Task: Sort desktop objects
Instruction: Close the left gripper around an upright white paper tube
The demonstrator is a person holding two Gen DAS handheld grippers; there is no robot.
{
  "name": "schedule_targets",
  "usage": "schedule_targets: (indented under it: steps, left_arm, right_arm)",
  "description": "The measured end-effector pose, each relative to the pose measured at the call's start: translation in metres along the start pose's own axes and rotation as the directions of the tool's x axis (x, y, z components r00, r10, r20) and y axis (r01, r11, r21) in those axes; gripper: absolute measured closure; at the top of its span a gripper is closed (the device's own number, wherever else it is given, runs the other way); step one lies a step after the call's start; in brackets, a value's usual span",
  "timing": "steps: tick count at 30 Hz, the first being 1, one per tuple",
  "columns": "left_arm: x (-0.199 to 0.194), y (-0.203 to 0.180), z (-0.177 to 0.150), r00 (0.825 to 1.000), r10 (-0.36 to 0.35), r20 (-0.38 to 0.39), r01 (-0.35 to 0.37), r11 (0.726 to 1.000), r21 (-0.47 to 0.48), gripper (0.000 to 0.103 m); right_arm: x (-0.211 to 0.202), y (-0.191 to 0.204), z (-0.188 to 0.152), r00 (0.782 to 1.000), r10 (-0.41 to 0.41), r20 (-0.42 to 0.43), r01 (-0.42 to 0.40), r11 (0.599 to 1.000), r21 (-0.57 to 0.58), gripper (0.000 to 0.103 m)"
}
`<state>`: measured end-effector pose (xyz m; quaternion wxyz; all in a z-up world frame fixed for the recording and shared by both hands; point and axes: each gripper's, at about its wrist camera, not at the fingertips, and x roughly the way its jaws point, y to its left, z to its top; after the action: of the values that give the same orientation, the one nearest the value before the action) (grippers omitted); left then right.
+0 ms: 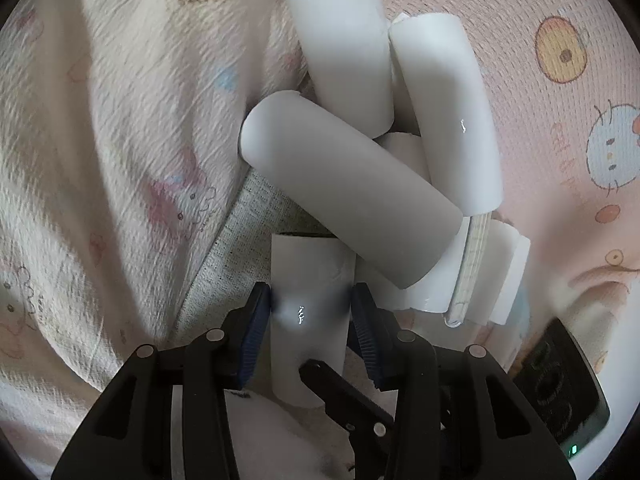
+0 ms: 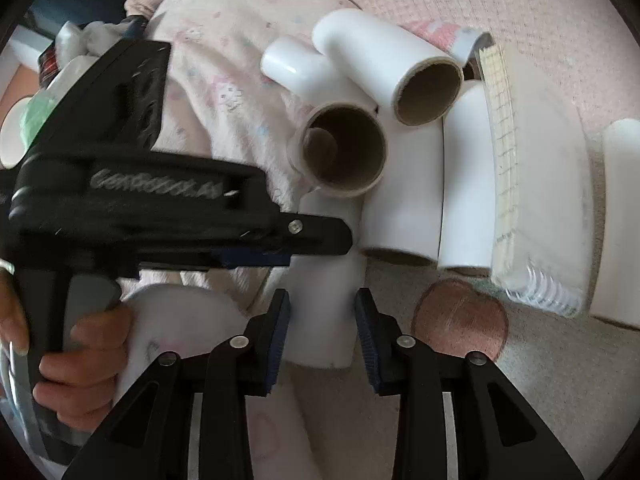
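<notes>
Several white roll tubes lie in a loose pile on pink bedding. In the left wrist view my left gripper (image 1: 311, 308) is shut on the nearest white tube (image 1: 308, 280); a grey-shaded tube (image 1: 352, 196) lies across its far end. In the right wrist view my right gripper (image 2: 322, 320) has its pads on both sides of the same white tube (image 2: 326, 280), gripping it. The left gripper's body (image 2: 120, 184) comes in from the left and holds that tube higher up. Two tubes show open cardboard ends (image 2: 342, 148).
A spiral notebook (image 2: 532, 200) lies among the tubes on the right. A crumpled cream blanket with cartoon prints (image 1: 100, 140) lies left. A black device (image 1: 560, 384) sits at the lower right of the left view. A peach patch (image 2: 460, 316) marks the bedding.
</notes>
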<state>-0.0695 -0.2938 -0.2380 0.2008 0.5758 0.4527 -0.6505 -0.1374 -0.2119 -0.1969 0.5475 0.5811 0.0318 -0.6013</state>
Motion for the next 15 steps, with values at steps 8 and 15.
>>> schedule_targets:
  steps: [8, 15]
  left_arm:
    - [0.0, -0.01, -0.018, 0.999, -0.005, 0.033, 0.004, 1.0, 0.015, 0.058]
    - [-0.017, -0.028, -0.03, 0.99, -0.011, 0.141, -0.012, 0.987, 0.158, 0.058]
  right_arm:
    - [0.008, -0.009, 0.008, 0.998, 0.062, -0.028, -0.06, 0.997, 0.047, 0.068]
    - [-0.002, 0.007, 0.007, 1.0, 0.004, -0.01, -0.004, 1.0, -0.026, 0.065]
